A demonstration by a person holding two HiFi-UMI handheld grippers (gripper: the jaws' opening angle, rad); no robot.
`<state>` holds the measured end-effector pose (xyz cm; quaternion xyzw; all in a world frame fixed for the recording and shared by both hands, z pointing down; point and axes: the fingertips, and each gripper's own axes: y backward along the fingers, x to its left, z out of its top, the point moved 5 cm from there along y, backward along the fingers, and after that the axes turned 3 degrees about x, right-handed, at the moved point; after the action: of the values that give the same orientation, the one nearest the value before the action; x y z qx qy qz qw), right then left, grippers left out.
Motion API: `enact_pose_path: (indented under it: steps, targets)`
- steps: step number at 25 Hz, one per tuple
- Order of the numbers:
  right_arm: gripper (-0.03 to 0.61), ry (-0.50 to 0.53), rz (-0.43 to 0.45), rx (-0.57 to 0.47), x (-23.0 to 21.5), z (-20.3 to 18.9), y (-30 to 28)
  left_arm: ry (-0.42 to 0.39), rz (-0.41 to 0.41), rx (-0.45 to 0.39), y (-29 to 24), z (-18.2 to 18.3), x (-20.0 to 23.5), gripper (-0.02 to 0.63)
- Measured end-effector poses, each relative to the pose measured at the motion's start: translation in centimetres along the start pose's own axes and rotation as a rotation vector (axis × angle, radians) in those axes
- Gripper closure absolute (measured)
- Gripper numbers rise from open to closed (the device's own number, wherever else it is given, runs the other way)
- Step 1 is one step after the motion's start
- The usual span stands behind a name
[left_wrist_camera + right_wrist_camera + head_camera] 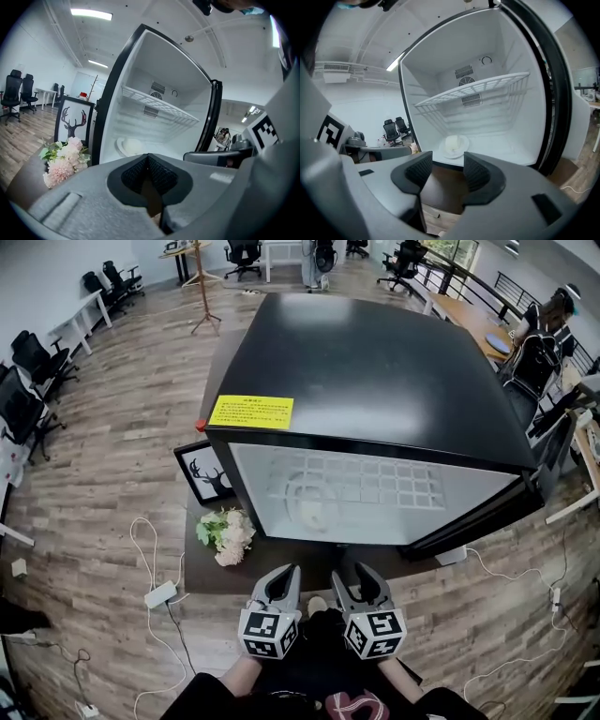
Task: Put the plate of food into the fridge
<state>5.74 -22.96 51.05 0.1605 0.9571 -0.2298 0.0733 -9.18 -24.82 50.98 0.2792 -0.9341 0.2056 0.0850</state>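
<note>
Left gripper (287,572) jaws together, right gripper (353,571) apart

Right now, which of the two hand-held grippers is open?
The right hand-held gripper: its jaws stand apart with nothing between them, while the left hand-held gripper has its jaws pressed together.

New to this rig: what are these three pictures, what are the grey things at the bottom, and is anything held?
No robot: a person holds a tool in each hand. The head view looks down from their head at the left tool and right tool; the other two views ride on the tools. An open fridge stands on a table, with flowers and a deer picture beside it. The plate of food sits inside. Left tool is shut, right open; both empty.
</note>
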Motion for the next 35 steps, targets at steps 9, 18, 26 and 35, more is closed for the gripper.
enact_pose_path:
  steps: [9,18,26,35]
  targets:
    - [0.443,0.066,-0.047,-0.094,-0.3,0.9,3.4,0.025,-0.074,-0.078,1.9,1.0,-1.7,0.606]
    - [0.452,0.091,-0.024,-0.093,0.5,0.7,3.7,0.003,-0.110,-0.119,2.5,1.6,-2.6,0.606]
    - [0.569,0.098,-0.095,-0.110,0.2,0.9,3.5,-0.050,-0.109,-0.119,1.9,1.8,-3.3,0.606]
    - [0.572,0.040,-0.062,-0.133,0.4,1.0,2.9,-0.071,-0.074,-0.116,1.4,2.1,-2.9,0.606]
